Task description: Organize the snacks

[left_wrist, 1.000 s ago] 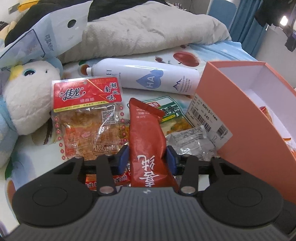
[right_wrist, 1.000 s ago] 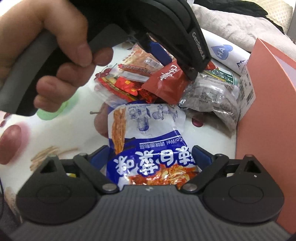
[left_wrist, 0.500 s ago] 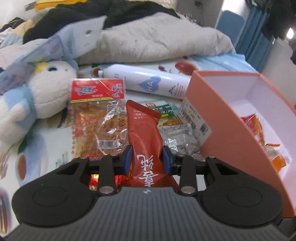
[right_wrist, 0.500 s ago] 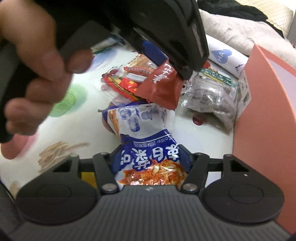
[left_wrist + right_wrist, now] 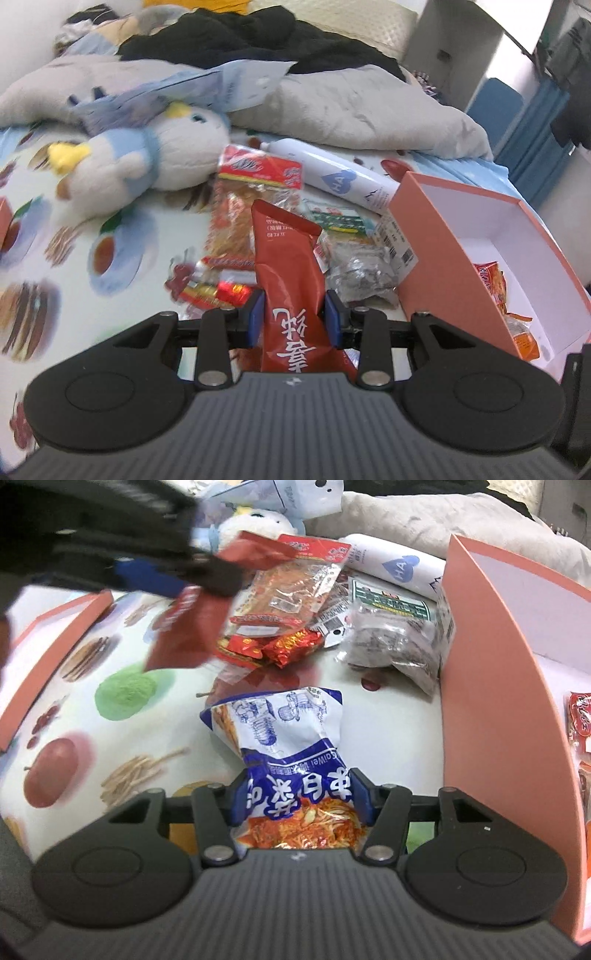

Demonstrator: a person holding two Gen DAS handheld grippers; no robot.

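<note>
My left gripper (image 5: 294,319) is shut on a dark red snack packet (image 5: 288,273) and holds it above the bedsheet; the packet also shows blurred in the right wrist view (image 5: 192,627). My right gripper (image 5: 298,797) is shut on a blue-and-white snack bag (image 5: 288,746), its far end hanging toward the sheet. A pink box (image 5: 443,266) stands open at the right with several snacks (image 5: 495,288) inside; it also shows in the right wrist view (image 5: 491,686). Loose snacks lie in a pile: an orange packet (image 5: 291,587), red wrappers (image 5: 273,648) and a clear grey bag (image 5: 399,646).
A white spray bottle (image 5: 332,177) lies behind the pile. A plush toy (image 5: 147,162) and a grey blanket (image 5: 351,99) lie further back. A pink box lid (image 5: 51,646) sits at the left on the fruit-print sheet (image 5: 122,738).
Both grippers rose and pulled back with their packets. The left gripper moved left, out from in front of the right camera. The right gripper closed tighter on the blue bag.
</note>
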